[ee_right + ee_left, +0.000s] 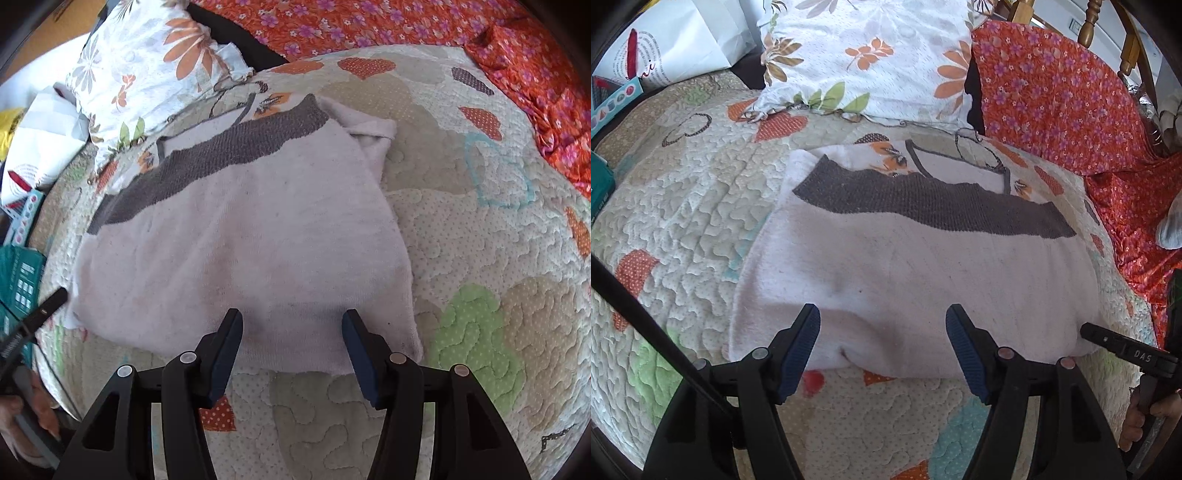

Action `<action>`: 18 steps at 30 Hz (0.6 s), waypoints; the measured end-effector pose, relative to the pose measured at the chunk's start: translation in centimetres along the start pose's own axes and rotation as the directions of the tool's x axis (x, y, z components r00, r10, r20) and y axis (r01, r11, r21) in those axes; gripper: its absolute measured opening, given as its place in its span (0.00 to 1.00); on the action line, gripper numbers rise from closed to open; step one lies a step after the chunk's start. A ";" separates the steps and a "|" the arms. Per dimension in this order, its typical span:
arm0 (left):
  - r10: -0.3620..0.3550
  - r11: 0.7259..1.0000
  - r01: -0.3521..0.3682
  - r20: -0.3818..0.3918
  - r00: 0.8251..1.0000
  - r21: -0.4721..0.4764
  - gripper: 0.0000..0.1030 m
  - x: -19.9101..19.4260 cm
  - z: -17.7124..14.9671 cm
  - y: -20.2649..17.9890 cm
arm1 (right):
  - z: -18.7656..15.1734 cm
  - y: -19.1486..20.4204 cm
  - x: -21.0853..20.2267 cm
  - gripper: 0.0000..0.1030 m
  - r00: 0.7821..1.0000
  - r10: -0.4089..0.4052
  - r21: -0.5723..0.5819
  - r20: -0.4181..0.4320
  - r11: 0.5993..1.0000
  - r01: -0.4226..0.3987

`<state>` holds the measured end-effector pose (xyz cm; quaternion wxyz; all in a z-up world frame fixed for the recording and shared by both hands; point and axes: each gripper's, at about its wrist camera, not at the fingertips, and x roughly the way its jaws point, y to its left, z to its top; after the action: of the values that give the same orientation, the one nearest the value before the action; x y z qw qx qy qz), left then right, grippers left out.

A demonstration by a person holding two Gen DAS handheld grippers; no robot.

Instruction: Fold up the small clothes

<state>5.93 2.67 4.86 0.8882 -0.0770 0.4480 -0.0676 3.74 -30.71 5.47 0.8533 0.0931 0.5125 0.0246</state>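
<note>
A small pale pink knit garment [905, 273] with a dark grey band [923, 206] lies folded flat on the quilted bedspread [694, 206]. It also shows in the right wrist view [251, 243], with its grey band [221, 151] at the far side. My left gripper [882, 321] is open, its fingers over the garment's near edge, holding nothing. My right gripper [291, 325] is open over the near right part of the garment, empty. The tip of the right gripper shows at the right edge of the left wrist view [1108, 339].
A floral white pillow [871, 55] lies beyond the garment. Red flowered cloth [1071, 99] covers the right side. A white paper bag [679, 40] and teal boxes [600, 184] sit at the left. A wooden chair [1089, 29] stands behind.
</note>
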 end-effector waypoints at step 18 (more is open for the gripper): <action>0.027 0.998 -0.025 -0.028 0.999 0.059 0.68 1.8 -0.9 -1.9 | 1.3 -1.1 -1.9 0.59 0.990 -0.075 0.022 0.117 0.997 0.073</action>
<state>6.13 0.39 3.30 0.8843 -0.0441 0.4595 -0.0704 3.96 -32.24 7.50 0.8815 0.0829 0.4646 -0.0170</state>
